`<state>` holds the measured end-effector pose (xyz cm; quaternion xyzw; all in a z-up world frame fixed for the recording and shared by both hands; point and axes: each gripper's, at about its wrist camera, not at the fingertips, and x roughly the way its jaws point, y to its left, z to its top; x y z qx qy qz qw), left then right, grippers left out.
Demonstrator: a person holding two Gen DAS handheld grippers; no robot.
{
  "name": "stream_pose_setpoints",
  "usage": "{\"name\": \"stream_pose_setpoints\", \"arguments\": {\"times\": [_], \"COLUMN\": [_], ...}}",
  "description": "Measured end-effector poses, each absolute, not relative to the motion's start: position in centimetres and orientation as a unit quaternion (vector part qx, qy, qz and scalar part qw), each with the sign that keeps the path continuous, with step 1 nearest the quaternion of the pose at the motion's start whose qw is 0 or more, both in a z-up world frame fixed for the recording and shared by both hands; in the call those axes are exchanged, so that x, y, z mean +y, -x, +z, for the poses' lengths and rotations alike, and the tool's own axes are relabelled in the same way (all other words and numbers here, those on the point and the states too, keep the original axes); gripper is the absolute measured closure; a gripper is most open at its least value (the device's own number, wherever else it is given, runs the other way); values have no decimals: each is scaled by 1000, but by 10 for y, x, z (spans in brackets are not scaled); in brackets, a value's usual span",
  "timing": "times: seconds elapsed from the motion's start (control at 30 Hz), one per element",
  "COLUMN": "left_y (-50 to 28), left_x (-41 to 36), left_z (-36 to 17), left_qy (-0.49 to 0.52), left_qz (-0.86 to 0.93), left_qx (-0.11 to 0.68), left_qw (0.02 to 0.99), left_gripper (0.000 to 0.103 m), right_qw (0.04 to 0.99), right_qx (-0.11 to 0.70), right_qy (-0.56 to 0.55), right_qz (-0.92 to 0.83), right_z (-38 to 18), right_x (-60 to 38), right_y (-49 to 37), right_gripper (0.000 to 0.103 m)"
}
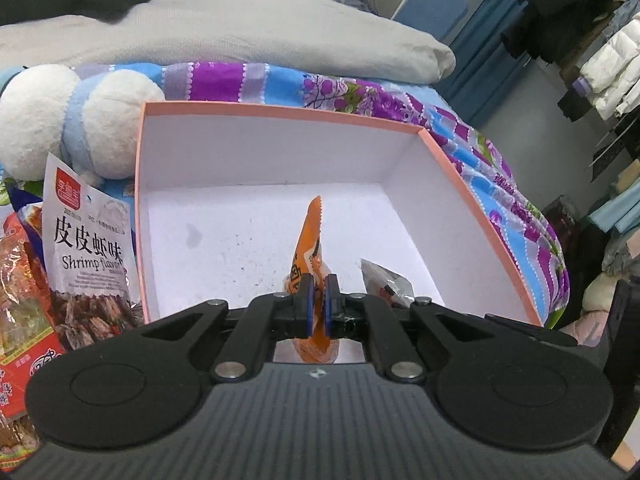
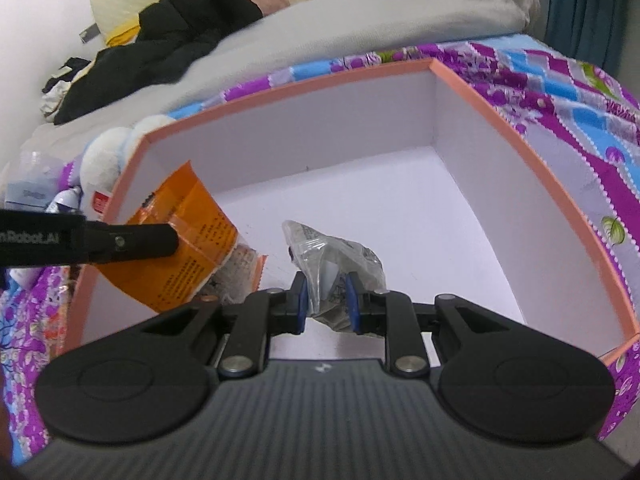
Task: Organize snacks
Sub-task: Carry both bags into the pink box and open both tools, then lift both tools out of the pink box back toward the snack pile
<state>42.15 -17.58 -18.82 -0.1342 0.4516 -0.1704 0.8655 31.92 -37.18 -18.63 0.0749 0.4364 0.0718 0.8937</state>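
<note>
Holding an orange snack packet [image 1: 313, 256] edge-on, your left gripper [image 1: 316, 300] is pinching it tight between its blue pads, so the crinkled foil with its serrated top edge is standing upright just ahead of the fingers and above the floor of the pink-rimmed box [image 1: 280, 110]. Your right gripper [image 2: 329, 300] is clamping narrowly on a clear, crumpled plastic packet [image 2: 340, 252] with grey printing, which is bulging out above the pads and hanging inside the same box [image 2: 520, 140]. In the right wrist view the orange packet [image 2: 188, 240] is sitting to the left of the clear one, broad face showing, with the left gripper's black finger [image 2: 140, 240] pressing against it; the two packets are near each other but not touching. The box is showing smooth white card inside, with a few dark specks on its floor, and is lying on a bed with a glossy purple-and-blue floral sheet [image 1: 500, 168]. Just outside its left wall a shiny shrimp-flavour bag [image 1: 88, 240] is leaning beside a fluffy white-and-blue plush toy [image 1: 80, 120].
</note>
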Motion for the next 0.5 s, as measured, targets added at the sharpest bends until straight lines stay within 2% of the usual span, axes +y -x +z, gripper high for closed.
{"name": "stream_pose_setpoints", "arguments": {"times": [0.07, 0.13, 0.17, 0.2, 0.23, 0.27, 0.5], "left_y": [-421, -421, -420, -418, -413, -410, -374], "left_x": [-177, -178, -178, -176, -174, -174, -163], "left_z": [-188, -187, -186, -184, -179, -174, -138], "left_qy": [129, 128, 129, 131, 132, 129, 123], "left_qz": [-166, -160, -158, -155, -154, -156, -152], "left_qx": [452, 457, 458, 454, 446, 440, 414], "left_qw": [867, 866, 865, 868, 872, 875, 889], "left_gripper": [96, 83, 66, 56, 56, 56, 56], "right_qw": [891, 888, 887, 888, 889, 891, 904], "right_qx": [442, 447, 449, 448, 444, 440, 411], "right_qy": [-78, -79, -79, -81, -83, -82, -86], "right_qz": [71, 70, 71, 73, 73, 74, 83], "right_z": [-189, -190, -190, -189, -187, -185, -158], "right_x": [-373, -373, -373, -374, -374, -374, -372], "right_y": [-321, -322, -322, -322, -320, -317, -296], "right_gripper": [76, 74, 65, 59, 50, 48, 48]}}
